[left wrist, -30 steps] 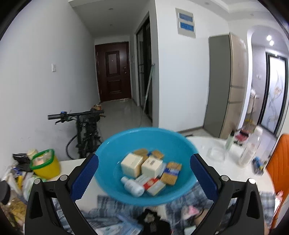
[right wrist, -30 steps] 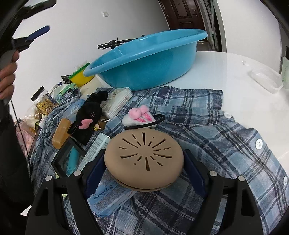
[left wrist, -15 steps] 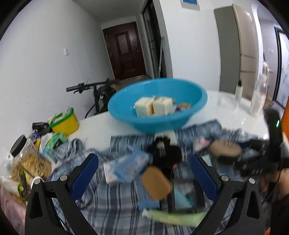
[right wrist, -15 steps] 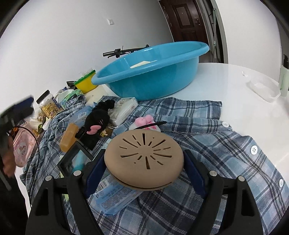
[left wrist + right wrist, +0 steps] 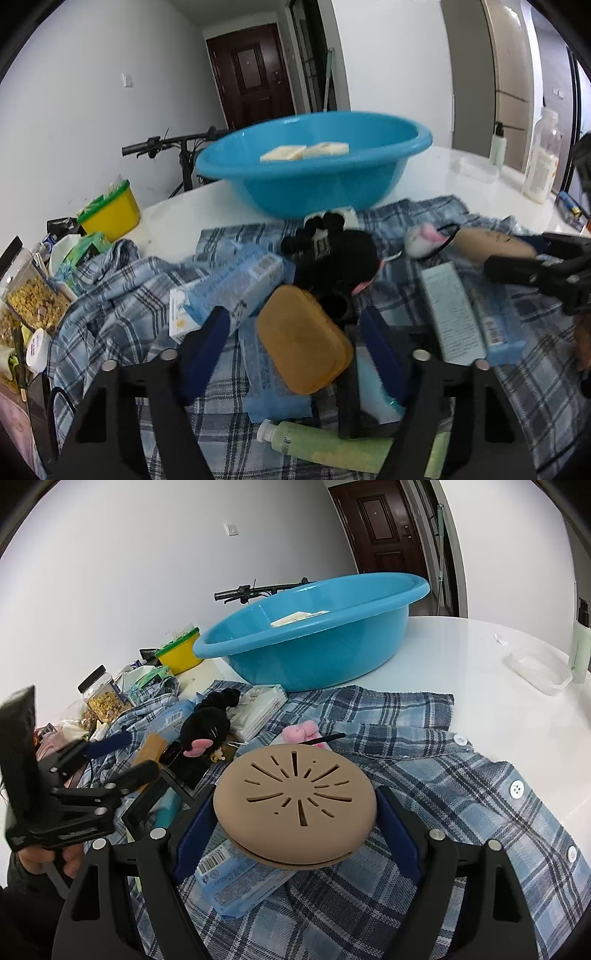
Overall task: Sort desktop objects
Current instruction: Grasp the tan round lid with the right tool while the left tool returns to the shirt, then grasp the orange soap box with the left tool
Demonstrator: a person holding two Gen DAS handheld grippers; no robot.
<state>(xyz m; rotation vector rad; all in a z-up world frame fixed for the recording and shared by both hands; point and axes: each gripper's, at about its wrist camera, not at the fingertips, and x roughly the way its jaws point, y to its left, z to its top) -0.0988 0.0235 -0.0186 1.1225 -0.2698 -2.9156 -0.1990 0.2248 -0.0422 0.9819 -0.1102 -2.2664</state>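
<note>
A white glossy counter (image 5: 480, 701) fills the right and middle of the right wrist view. Directly on it, at upper centre, stands a blue basin (image 5: 325, 653). A plaid shirt (image 5: 424, 775) is spread over the lower half, its upper edge just beside the basin. At far right sits a clear plastic tub (image 5: 541, 670). Left of the basin are a yellow container (image 5: 179, 657) and a lidded jar (image 5: 101, 698).
</note>
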